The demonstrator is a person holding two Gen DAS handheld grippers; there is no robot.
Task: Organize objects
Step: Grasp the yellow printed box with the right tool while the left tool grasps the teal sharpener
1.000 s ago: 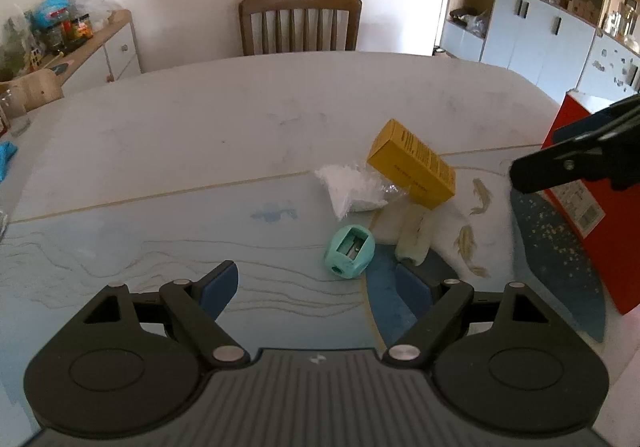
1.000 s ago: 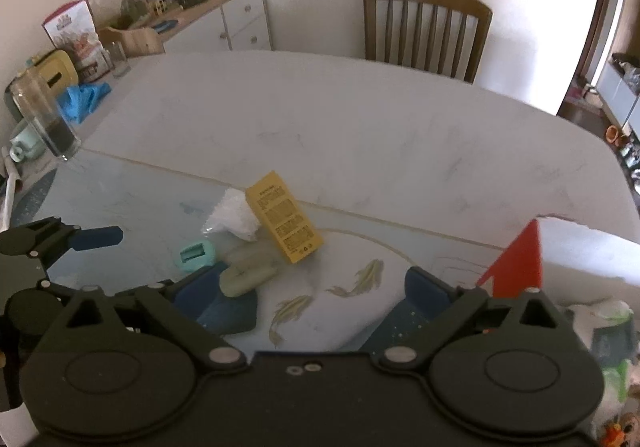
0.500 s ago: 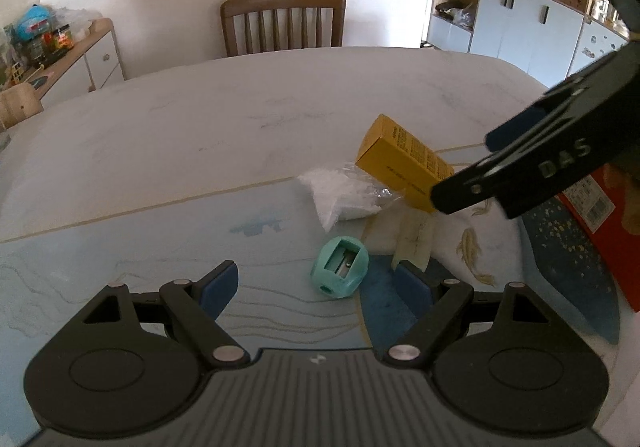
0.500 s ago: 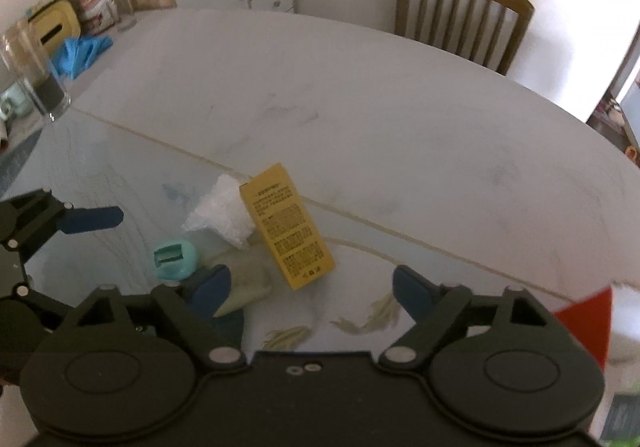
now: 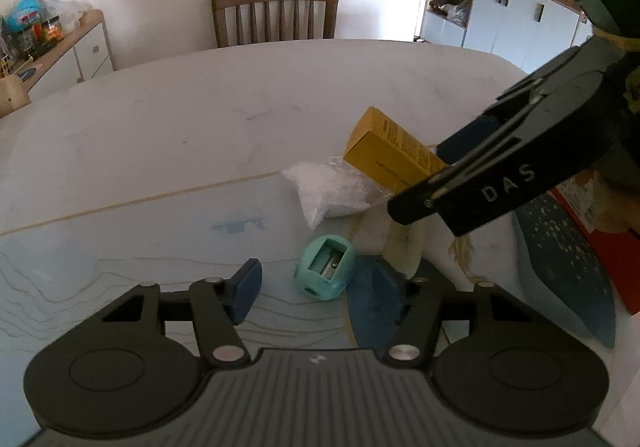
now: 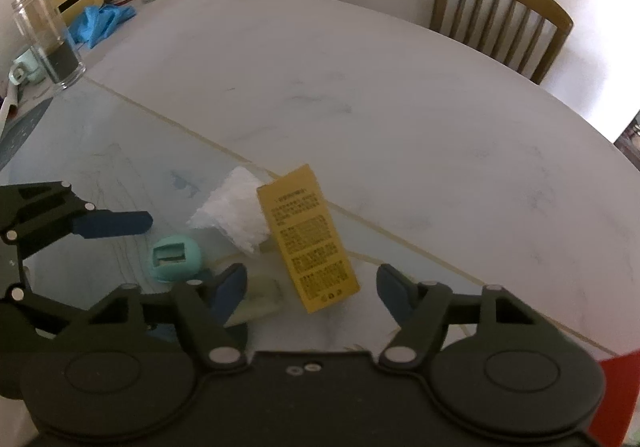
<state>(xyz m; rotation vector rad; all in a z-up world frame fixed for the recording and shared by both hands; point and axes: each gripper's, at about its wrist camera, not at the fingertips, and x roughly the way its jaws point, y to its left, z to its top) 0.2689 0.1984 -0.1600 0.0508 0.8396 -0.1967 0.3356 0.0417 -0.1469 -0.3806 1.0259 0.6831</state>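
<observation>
A yellow box (image 6: 308,243) lies on the table next to a white plastic bag (image 6: 236,209), a teal pencil sharpener (image 6: 174,258) and a pale translucent piece (image 6: 260,301). My right gripper (image 6: 312,293) is open and hovers just over the box's near end, its fingers either side. In the left wrist view the box (image 5: 390,157), the bag (image 5: 332,191) and the sharpener (image 5: 326,267) lie ahead. My left gripper (image 5: 320,291) is open with the sharpener between its fingers, slightly ahead. The right gripper's body (image 5: 520,159) crosses in from the right.
A red box (image 5: 600,247) stands at the table's right edge. A glass jar (image 6: 48,39), a blue cloth (image 6: 100,23) and a mint cup (image 6: 24,67) sit at the far left. A wooden chair (image 5: 276,15) stands behind the table.
My right gripper has moved forward and left over the yellow box. My left gripper has edged closer to the sharpener. Both stay open.
</observation>
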